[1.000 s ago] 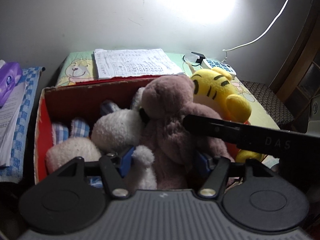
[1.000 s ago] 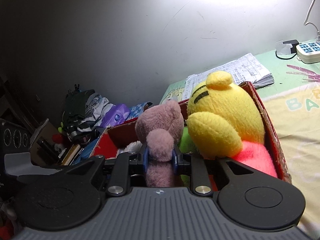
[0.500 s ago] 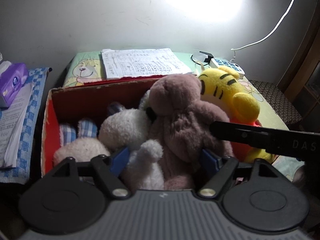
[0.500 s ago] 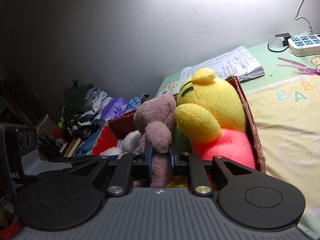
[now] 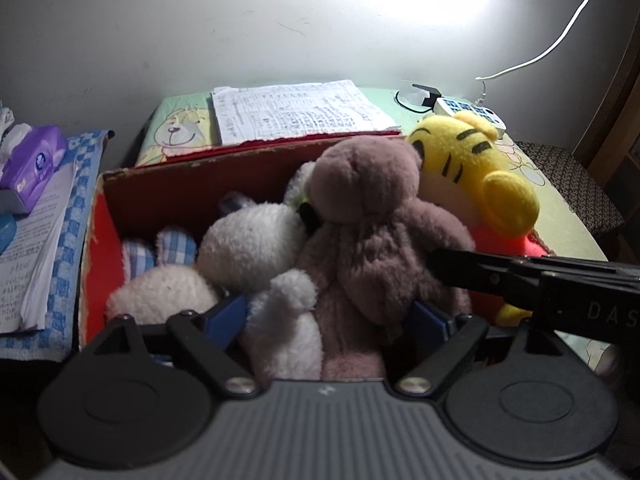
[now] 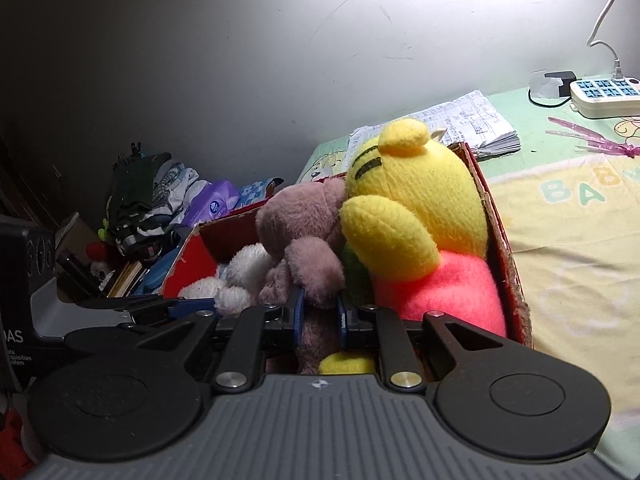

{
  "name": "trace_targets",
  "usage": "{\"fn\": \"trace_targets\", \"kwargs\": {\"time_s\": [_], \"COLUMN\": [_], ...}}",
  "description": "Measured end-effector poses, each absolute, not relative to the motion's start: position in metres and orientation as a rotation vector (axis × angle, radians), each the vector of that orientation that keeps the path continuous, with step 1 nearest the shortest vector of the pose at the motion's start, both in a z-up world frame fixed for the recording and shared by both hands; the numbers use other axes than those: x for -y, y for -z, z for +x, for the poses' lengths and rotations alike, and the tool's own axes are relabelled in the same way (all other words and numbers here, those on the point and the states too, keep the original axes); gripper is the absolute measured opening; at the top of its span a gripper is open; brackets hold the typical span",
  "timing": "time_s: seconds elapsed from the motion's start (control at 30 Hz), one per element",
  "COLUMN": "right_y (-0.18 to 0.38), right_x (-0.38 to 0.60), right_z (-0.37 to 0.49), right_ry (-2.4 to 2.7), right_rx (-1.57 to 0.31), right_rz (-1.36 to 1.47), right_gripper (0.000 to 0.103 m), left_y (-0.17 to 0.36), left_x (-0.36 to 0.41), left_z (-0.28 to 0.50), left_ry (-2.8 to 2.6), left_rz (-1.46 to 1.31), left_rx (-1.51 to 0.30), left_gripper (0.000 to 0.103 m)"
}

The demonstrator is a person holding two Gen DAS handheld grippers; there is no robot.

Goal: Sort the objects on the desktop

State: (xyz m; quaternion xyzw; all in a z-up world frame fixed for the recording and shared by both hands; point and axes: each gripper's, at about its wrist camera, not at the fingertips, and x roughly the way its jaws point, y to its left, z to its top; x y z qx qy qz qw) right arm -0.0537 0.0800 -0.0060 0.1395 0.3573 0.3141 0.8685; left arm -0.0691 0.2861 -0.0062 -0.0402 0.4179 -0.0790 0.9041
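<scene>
while the right gripper [image 6: 319,317] pinches the brown bear [image 6: 308,248] at lower centre and the left gripper [image 5: 328,318] gapes, lifting may drag the yellow tiger [image 6: 416,200] from the red box [image 6: 508,256].

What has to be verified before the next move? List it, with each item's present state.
1. Right tool shut on a limb of the brown bear: ok.
2. Left tool open: ok.
3. Left tool clear of toys: not ok; it straddles the bear and the white plush.
4. Bear free of neighbours: not ok; it presses against the yellow plush.
5. Grip firm enough: cannot tell.
6. Red box held down: not ok.
</scene>
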Motion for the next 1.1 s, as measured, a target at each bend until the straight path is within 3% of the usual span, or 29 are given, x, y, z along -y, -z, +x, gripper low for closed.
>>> {"fn": "trace_targets", "kwargs": {"time_s": [0.2,0.47,0.8,1.1], "right_y": [0.006,0.005,0.006,0.006], "right_x": [-0.075,-0.079,-0.077,-0.076], "right_z": [-0.059,-0.065,-0.067,-0.066], "right_ry": [-0.641,-0.619,-0.615,-0.617], "right_rx": [-0.745,-0.713,-0.701,-0.702], "right_rz": [0.289,0.236,0.238,0.235], "right_gripper": [0.015,0.017,0.017,0.018], "left_y": [0.011,0.017,0.035,0.036], "left_x": [-0.278,-0.264,-0.282,-0.281], "left_z": [-0.067,-0.069,-0.058,-0.057], "left_ry": [0.123,0.062,0.072,0.059], "left_rz": [-0.056,0.012,-0.167,-0.155], "left_rx": [-0.895,-0.911,-1.056,-1.057], "left_gripper": [0.099,0.099,0.102,0.102]}}
